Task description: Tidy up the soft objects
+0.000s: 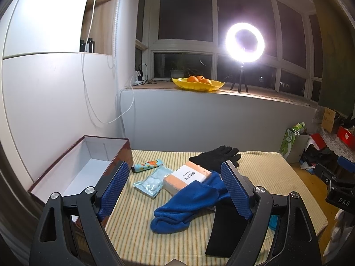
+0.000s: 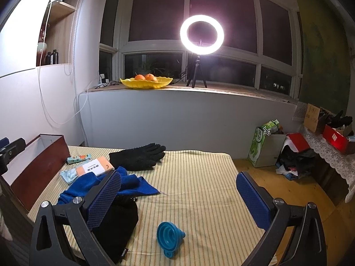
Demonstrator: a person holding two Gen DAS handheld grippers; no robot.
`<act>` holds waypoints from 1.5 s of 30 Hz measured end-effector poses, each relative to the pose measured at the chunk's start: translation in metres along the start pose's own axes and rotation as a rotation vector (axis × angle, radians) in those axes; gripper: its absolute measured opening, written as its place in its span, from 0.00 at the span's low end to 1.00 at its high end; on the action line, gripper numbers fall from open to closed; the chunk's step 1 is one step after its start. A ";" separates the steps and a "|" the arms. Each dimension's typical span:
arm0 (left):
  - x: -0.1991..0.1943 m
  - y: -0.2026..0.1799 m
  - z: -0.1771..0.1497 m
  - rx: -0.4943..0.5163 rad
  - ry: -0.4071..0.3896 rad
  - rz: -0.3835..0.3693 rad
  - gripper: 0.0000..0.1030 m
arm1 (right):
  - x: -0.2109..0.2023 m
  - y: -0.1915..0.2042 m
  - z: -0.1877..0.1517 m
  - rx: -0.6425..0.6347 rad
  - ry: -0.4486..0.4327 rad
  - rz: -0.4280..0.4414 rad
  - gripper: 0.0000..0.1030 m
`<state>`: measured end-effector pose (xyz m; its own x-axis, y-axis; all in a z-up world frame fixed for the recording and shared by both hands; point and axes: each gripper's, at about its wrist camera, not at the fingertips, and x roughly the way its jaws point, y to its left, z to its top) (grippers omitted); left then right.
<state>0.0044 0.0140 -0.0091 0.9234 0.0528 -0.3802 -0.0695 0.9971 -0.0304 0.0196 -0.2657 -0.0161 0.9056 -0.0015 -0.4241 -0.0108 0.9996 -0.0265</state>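
A blue cloth (image 1: 188, 201) lies crumpled on the striped table (image 1: 266, 177), partly over a black pouch (image 1: 224, 228). Black gloves (image 1: 217, 157) lie at the far side. An open red-brown box (image 1: 88, 166) with a white inside stands at the left. My left gripper (image 1: 175, 179) is open and empty, above the blue cloth. My right gripper (image 2: 177, 190) is open and empty over the table middle; its left finger hangs over the blue cloth (image 2: 133, 184) and black pouch (image 2: 119, 219). The gloves (image 2: 137, 157) and box (image 2: 40, 164) also show in the right wrist view.
An orange sponge pack (image 1: 186, 177), a clear packet (image 1: 150, 182) and a small tube (image 1: 147, 165) lie near the box. A blue folding funnel (image 2: 169, 237) sits at the front. A ring light (image 2: 202, 34) and yellow fruit dish (image 2: 146, 82) stand on the windowsill. Clutter lies on the floor at right (image 2: 295, 155).
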 end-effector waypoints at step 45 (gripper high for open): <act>0.009 0.006 -0.009 -0.005 0.046 0.003 0.83 | 0.016 -0.008 -0.007 0.022 0.076 0.028 0.99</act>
<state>0.0091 0.0205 -0.0208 0.9050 0.0529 -0.4221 -0.0743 0.9967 -0.0343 0.0315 -0.2740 -0.0294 0.8703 0.0253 -0.4918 -0.0258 0.9997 0.0056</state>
